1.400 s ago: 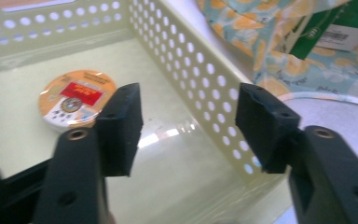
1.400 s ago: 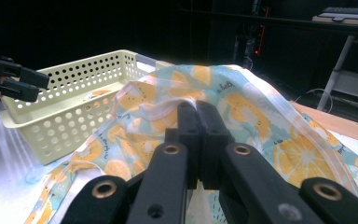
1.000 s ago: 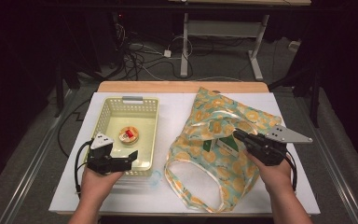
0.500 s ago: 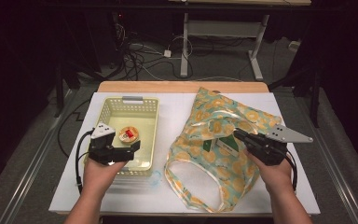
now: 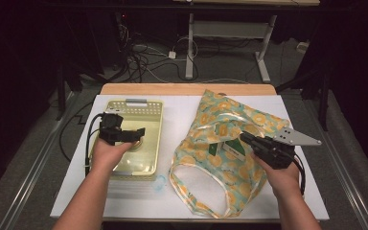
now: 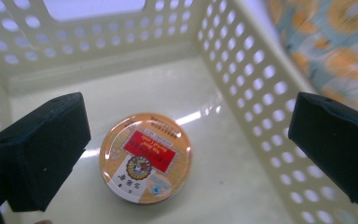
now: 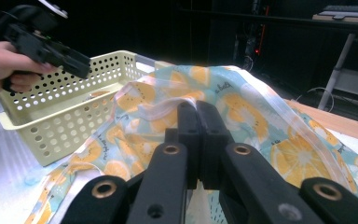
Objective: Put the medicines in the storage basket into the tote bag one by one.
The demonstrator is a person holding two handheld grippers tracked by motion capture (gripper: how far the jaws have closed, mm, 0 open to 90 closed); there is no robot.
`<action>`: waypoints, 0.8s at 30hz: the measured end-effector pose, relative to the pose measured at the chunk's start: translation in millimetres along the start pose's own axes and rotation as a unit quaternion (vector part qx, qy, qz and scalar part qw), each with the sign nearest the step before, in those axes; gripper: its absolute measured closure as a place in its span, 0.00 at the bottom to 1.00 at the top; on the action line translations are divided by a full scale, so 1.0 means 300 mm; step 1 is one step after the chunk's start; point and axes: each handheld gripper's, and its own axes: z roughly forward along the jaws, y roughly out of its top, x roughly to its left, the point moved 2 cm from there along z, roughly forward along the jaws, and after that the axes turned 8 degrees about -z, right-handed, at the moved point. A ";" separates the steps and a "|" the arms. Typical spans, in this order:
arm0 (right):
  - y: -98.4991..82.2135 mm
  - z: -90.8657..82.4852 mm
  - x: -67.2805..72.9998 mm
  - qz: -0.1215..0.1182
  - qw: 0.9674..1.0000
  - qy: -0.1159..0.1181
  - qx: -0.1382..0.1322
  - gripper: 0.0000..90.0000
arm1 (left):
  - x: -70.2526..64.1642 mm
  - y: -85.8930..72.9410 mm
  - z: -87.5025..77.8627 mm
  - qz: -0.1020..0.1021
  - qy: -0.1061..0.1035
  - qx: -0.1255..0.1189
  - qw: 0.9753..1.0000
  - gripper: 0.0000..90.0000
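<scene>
left gripper (image 5: 139, 131): black, block jaws, black cable; right gripper (image 7: 197, 116): black, brass-ringed screw holes, grey three-cornered plate

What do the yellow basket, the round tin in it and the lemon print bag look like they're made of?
Basket: pale yellow moulded plastic, going by its even punched holes and slight gloss.
Round tin: probably metal with a printed orange and red lid that catches the light.
Lemon print bag: thin glossy sheet, likely plastic or coated fabric; it creases and shines.

Bright overhead light on white table (image 5: 182, 191), dark bkgd; glare streak on basket floor (image 6: 200, 114), bag (image 6: 335, 42) blurred.
</scene>
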 end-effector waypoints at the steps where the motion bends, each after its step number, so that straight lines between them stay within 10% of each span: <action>1: -0.001 0.000 -0.002 0.000 1.000 0.000 0.001 1.00 | 0.009 0.001 0.019 -0.004 0.003 0.014 1.000 0.00; 7: -0.003 0.007 -0.002 0.001 1.000 0.002 0.001 1.00 | 0.042 0.001 0.086 -0.018 0.029 0.083 0.996 0.00; 16: -0.003 0.002 0.006 -0.002 1.000 0.002 0.002 1.00 | 0.064 0.000 0.164 -0.018 0.062 0.172 0.983 0.06; 24: -0.005 0.001 0.002 -0.002 1.000 0.001 0.004 1.00 | 0.049 -0.006 0.191 -0.002 0.089 0.191 0.978 0.21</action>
